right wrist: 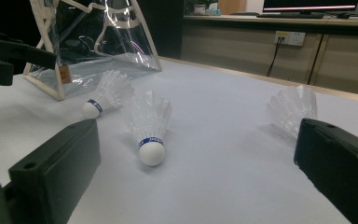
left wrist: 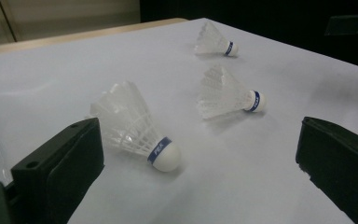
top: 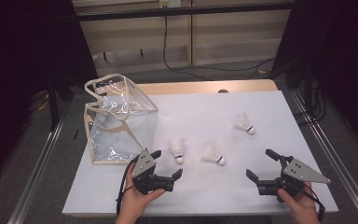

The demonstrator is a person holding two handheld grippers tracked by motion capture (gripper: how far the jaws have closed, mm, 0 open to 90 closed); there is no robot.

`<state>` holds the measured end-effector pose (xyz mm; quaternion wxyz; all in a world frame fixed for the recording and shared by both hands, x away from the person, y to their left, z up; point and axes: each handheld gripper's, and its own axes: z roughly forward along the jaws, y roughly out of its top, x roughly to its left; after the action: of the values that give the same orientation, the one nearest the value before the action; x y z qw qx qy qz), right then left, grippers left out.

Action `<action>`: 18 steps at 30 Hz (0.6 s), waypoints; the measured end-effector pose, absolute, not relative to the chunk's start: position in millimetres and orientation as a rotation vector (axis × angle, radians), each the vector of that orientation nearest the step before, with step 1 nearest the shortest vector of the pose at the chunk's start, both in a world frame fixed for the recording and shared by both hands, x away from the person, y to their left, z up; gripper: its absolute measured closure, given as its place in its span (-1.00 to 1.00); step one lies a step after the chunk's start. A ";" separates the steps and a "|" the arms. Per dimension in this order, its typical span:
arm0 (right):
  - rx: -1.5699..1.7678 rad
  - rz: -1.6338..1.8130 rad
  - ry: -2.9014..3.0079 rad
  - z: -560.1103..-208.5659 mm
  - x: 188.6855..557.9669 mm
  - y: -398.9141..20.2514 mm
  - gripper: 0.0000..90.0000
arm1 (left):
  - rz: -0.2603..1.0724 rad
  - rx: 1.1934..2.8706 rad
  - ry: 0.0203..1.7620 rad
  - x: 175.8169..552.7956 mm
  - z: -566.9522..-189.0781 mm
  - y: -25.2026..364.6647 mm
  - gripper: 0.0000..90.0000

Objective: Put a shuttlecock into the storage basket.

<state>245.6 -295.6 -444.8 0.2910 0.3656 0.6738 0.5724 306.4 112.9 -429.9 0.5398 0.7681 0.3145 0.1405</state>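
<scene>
Left gripper (top: 167, 164) hovering spread by nearest shuttlecock (top: 178, 150), right gripper (top: 260, 164) spread too (lower frame); all three lying outside transparent bag (top: 121, 122), nothing packed.

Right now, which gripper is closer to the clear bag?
Left. The left gripper sits just beside the clear bag's front corner; the right gripper is far across the table, past two shuttlecocks.

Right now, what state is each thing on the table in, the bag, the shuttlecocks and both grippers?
Clear bag: upright, top open, nothing seen inside.
Left shuttlecock: on its side, untouched.
Middle shuttlecock: on its side, untouched.
Far shuttlecock: on its side, untouched.
Left hand-held gripper: open, holding nothing.
Right hand-held gripper: open, holding nothing.
</scene>
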 end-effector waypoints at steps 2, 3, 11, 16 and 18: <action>0.975 1.527 1.797 -444.7 245.6 -295.6 -1.00 | 0.338 1.825 0.771 307.0 -429.7 110.4 -0.98; 0.975 1.527 1.796 -444.8 245.6 -295.7 -1.00 | 0.335 1.825 0.782 307.6 -429.6 109.9 -0.98; 0.974 1.528 1.796 -444.7 245.5 -295.3 -1.00 | 0.311 1.865 0.810 311.2 -431.0 102.8 -0.94; 0.976 1.527 1.796 -444.9 245.5 -295.4 -1.00 | 0.306 1.887 0.832 314.5 -432.6 99.8 -0.88; 0.976 1.525 1.797 -445.0 245.6 -295.6 -1.00 | 0.311 1.905 0.836 315.7 -433.9 98.3 -0.87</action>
<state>245.6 -295.6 -445.0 0.2911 0.3659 0.6739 0.5721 315.7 98.3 -433.9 0.4960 0.7863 0.3452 0.1284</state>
